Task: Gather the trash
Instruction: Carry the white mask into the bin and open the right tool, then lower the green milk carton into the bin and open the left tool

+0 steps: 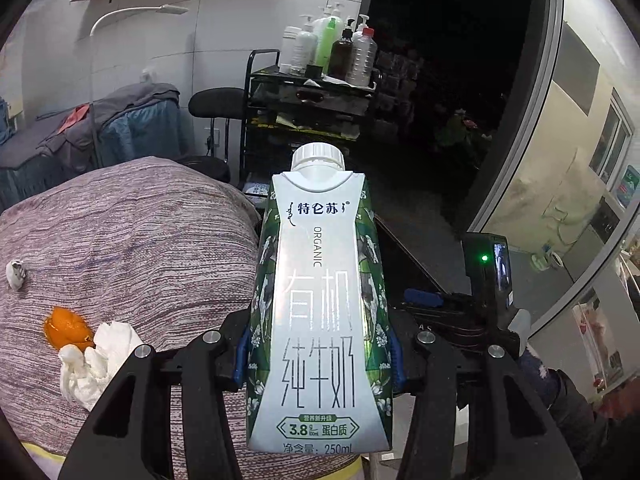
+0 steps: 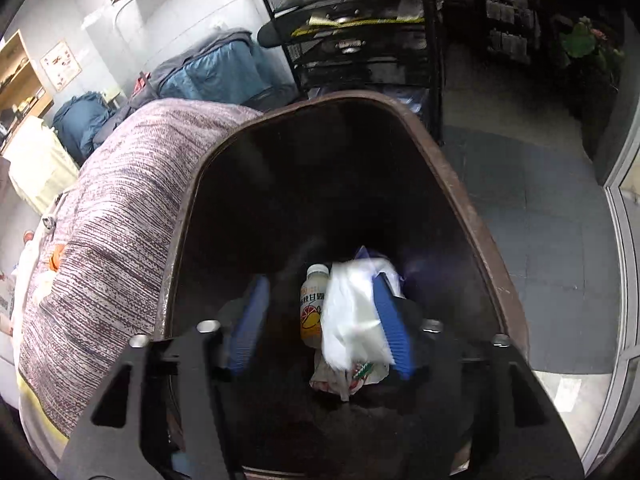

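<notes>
My left gripper (image 1: 318, 356) is shut on a white and green 250 mL milk carton (image 1: 318, 304) with a white cap, held upright above the edge of the striped cloth (image 1: 132, 240). On the cloth lie an orange peel (image 1: 66, 328), a crumpled white tissue (image 1: 96, 356) and a small white scrap (image 1: 16, 274). My right gripper (image 2: 320, 312) is open over a dark brown bin (image 2: 460, 200). A white wrapper (image 2: 352, 316), blurred, is beside its right finger (image 2: 390, 320), over the bin. Inside lie a small juice bottle (image 2: 312, 304) and other crumpled wrappers (image 2: 348, 376).
A black wire cart (image 1: 308, 108) with several bottles stands behind. A black chair (image 1: 216, 104) and blue-covered furniture (image 1: 132, 128) are at the back left. Grey floor (image 2: 540, 208) and a glass door (image 2: 624, 240) are to the right. My right gripper's body (image 1: 486, 280) shows in the left view.
</notes>
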{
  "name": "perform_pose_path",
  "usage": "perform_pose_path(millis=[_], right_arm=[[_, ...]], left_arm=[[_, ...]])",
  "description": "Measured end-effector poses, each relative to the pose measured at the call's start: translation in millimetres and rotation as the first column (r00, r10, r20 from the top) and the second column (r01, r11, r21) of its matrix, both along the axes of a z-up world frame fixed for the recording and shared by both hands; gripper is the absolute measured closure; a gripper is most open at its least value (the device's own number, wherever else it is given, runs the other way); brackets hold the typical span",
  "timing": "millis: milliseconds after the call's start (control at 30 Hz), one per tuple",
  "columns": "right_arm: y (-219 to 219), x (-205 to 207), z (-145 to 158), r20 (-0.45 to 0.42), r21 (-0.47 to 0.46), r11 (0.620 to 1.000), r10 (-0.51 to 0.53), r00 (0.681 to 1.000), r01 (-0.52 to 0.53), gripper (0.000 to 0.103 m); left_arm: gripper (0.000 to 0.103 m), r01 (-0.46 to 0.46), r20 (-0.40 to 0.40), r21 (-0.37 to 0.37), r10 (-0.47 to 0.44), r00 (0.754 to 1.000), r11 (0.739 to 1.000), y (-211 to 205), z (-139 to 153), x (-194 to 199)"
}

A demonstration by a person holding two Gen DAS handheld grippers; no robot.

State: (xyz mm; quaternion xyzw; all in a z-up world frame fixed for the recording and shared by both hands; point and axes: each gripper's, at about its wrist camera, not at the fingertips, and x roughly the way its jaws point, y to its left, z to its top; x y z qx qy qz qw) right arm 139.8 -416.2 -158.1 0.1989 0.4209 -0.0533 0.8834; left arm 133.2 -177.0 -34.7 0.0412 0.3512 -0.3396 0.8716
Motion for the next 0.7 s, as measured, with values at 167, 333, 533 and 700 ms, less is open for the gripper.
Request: perform_pose_path(millis=[167,333,533,700], right_arm=[[-3,-19,13,0.034,0.004,0.999,-0.036,0.999,0.036,0.037],[-10,-42,31,0.080,0.002,0.997,-0.083,0.993,0.083,0.032],[-27,-64,46,0.122,0.010,0.987,-0.162,0.979,0.162,0.032],[-43,-77,53,0.142,0.025,0.974,-0.228,0.963,0.227,0.023]], left_arm=[[0.054,0.023,-0.030,-0.011,-0.024,0.999,1.000,-10,-5,0],[0.054,0.057,-0.061,-0.014,-0.058,0.996,0.998,-28,-10,3],[0.054,0.104,-0.089,0.003,-0.103,0.991,0.995,-57,-16,6],[0.054,0.129,-0.108,0.033,-0.124,0.986,0.991,-78,-25,11]])
